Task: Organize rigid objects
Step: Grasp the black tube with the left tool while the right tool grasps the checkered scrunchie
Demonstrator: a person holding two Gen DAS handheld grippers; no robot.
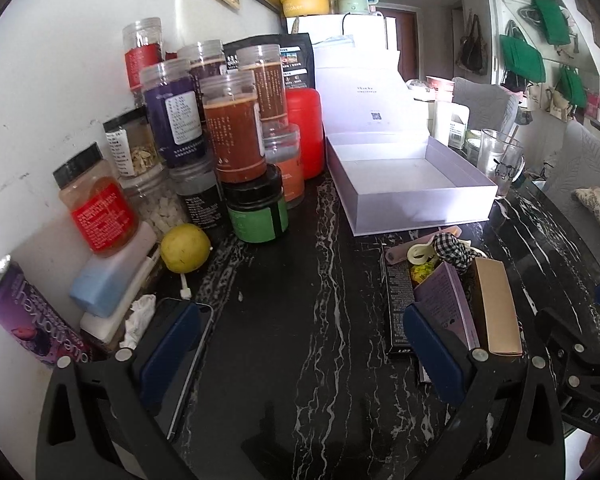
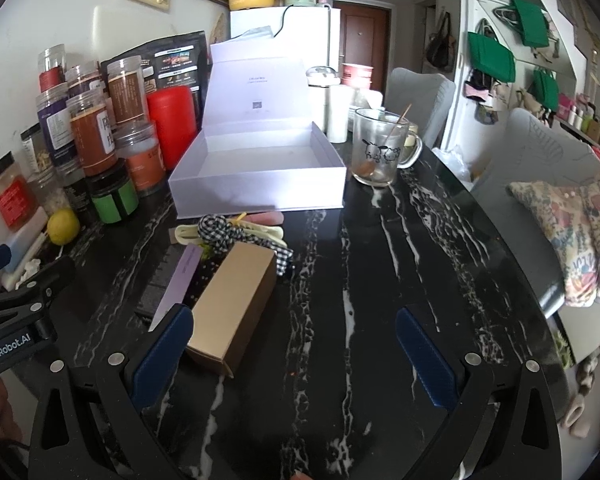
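A black white-veined marble worktop (image 2: 340, 280) runs along a white wall. At 9 o'clock jars (image 1: 228, 128) stack against the wall, with a lemon (image 1: 185, 253) beside them. The left tool (image 1: 300, 360) is spread wide over bare marble. At 12 o'clock a white box (image 2: 260, 188) stands lid-up and empty. The gold carton (image 2: 236, 304) lies by the spread right tool (image 2: 296, 356), touching its left finger. At 3 o'clock a grey chair (image 2: 540, 168) holds a floral cushion (image 2: 576, 232)
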